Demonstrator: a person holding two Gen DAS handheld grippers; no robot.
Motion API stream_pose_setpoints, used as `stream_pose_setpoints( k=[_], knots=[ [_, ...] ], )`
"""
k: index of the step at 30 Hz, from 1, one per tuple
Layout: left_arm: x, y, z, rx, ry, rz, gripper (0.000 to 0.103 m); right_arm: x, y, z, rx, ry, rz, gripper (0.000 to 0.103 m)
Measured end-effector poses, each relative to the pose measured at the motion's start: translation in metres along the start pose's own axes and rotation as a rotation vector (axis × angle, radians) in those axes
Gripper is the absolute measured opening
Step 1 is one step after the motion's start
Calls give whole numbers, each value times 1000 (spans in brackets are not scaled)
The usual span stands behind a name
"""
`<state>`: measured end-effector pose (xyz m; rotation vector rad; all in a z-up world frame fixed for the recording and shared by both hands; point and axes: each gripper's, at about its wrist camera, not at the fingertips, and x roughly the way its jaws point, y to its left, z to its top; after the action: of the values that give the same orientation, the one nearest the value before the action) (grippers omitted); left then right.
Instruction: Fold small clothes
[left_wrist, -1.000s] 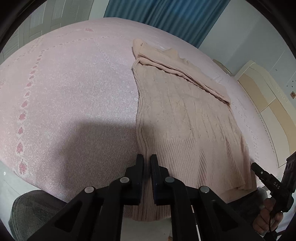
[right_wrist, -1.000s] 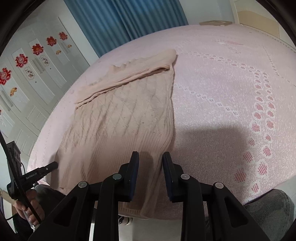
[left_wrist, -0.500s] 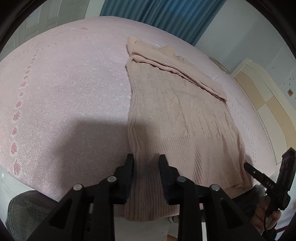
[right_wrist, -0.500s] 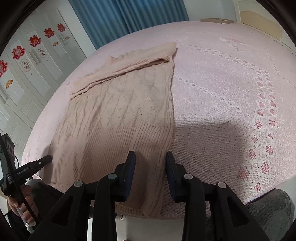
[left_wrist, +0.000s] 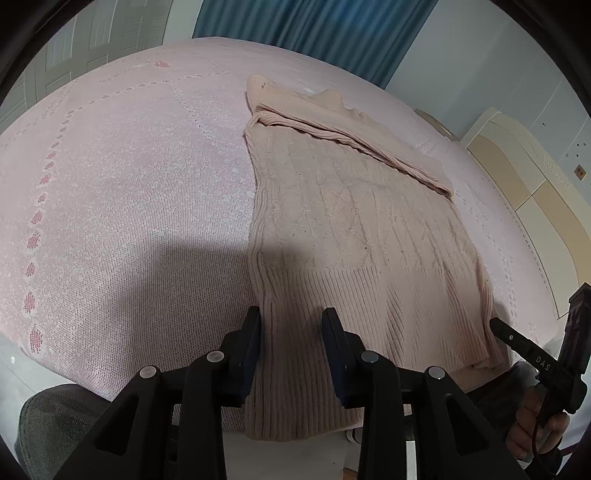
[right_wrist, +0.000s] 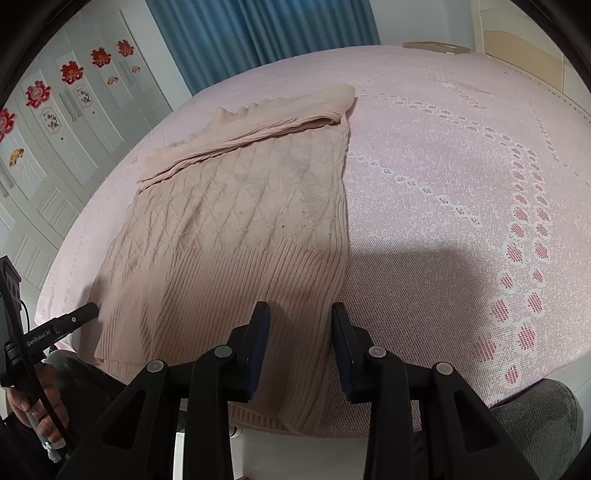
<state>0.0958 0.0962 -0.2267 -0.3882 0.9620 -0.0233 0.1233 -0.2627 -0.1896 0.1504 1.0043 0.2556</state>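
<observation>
Beige cable-knit sweater (left_wrist: 354, 236) lies flat on the pink knitted bed cover (left_wrist: 129, 192), hem overhanging at 6 o'clock. Left tongs (left_wrist: 291, 328) opening, right tongs (right_wrist: 300, 322) parted, both empty. Grip both hem corners evenly, then fold toward 12.

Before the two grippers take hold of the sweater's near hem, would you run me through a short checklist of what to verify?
1. Sweater lies flat on the bed: ok, though its near hem hangs over the edge.
2. Sleeves folded in: ok, a folded band lies across the far end.
3. Left gripper lined up with the sweater's left edge: ok. Its jaws are opening, with ribbed hem showing between them, nothing pinched.
4. Right gripper lined up with the sweater's right edge: ok. Jaws apart, nothing pinched.
5. Pads low enough to touch the fabric: cannot tell.
6. Bed beyond the sweater clear for the fold: ok.
</observation>
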Motion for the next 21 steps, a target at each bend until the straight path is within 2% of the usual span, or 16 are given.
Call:
stream_pose_setpoints(
  k=[21],
  knots=[
    [1, -5, 0, 33, -5, 18, 36, 1, 2, -1, -17, -1, -13, 34]
  ],
)
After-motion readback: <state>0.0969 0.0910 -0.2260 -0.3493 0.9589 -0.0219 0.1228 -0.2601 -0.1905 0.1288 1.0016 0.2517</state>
